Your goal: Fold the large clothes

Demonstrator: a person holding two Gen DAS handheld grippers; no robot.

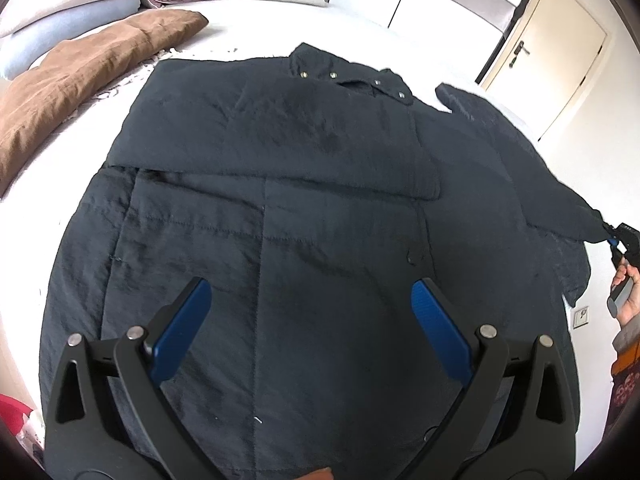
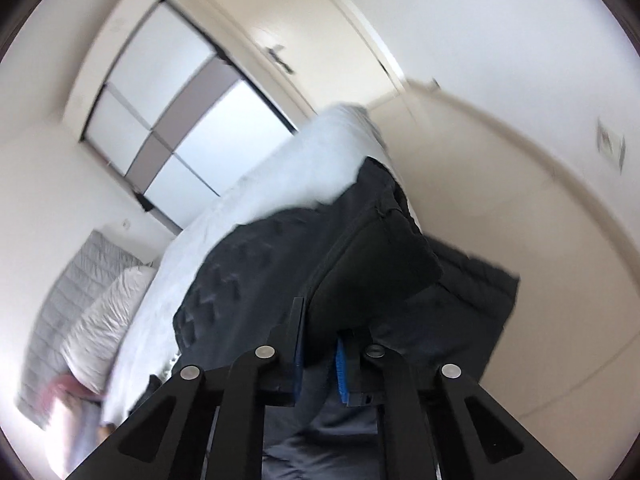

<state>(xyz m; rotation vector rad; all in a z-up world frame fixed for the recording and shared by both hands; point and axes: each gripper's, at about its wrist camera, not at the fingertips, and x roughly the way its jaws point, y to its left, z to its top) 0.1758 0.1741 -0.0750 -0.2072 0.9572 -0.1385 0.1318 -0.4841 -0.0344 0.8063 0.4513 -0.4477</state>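
A large dark navy padded jacket point(image 1: 280, 200) lies spread on the white bed point(image 1: 248, 28), collar with metal snaps point(image 1: 352, 78) at the far side and one sleeve folded across its chest. My left gripper point(image 1: 310, 286) hovers open over the jacket's lower part, with nothing between its blue pads. At the right edge of the left wrist view, my right gripper point(image 1: 612, 238), held by a hand point(image 1: 628, 292), is shut on the jacket's right sleeve end and pulls it taut. In the blurred right wrist view the right gripper point(image 2: 320, 332) pinches dark sleeve fabric point(image 2: 380, 248) lifted off the bed.
A brown pillow point(image 1: 80, 76) and stacked bedding point(image 1: 60, 0) lie at the bed's far left. A cream door point(image 1: 560, 52) stands beyond the bed's right side, a wardrobe point(image 2: 160, 112) at the back. Bare floor point(image 2: 520, 184) runs along the bed's right edge.
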